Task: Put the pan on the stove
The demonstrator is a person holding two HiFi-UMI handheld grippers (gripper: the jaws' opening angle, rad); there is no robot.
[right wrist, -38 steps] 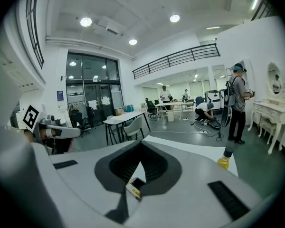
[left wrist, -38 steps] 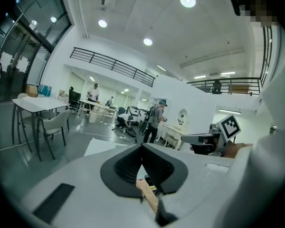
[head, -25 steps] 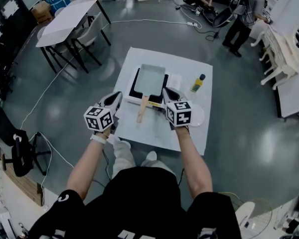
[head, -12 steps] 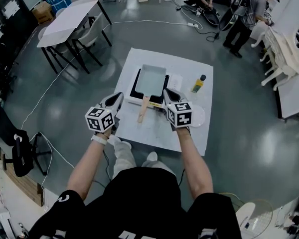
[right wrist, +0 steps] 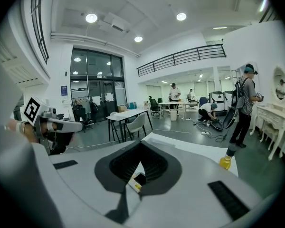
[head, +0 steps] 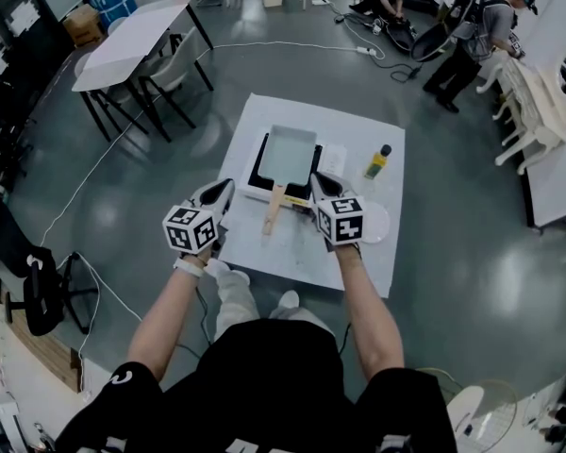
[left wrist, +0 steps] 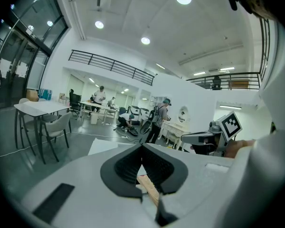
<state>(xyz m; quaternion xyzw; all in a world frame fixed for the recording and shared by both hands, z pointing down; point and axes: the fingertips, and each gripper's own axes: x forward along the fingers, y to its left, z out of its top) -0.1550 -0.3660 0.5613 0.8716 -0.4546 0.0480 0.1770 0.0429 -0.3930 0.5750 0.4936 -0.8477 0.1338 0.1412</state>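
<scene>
A pale rectangular pan lies on the black-topped stove on the white-covered table. Its wooden handle points toward me. My left gripper hangs left of the handle, shut and empty. On the other side of the handle, my right gripper is shut and empty too. In the left gripper view the left gripper has its jaws together, and the handle shows through the gap below them. The right gripper likewise has nothing between its jaws.
A yellow oil bottle stands right of the stove, also seen as the bottle. A white plate lies by the right gripper. Tables and chairs stand at the back left, and people work at the back right.
The head camera has shifted a little. Both grippers stay shut beside the handle, and the pan has not moved.
</scene>
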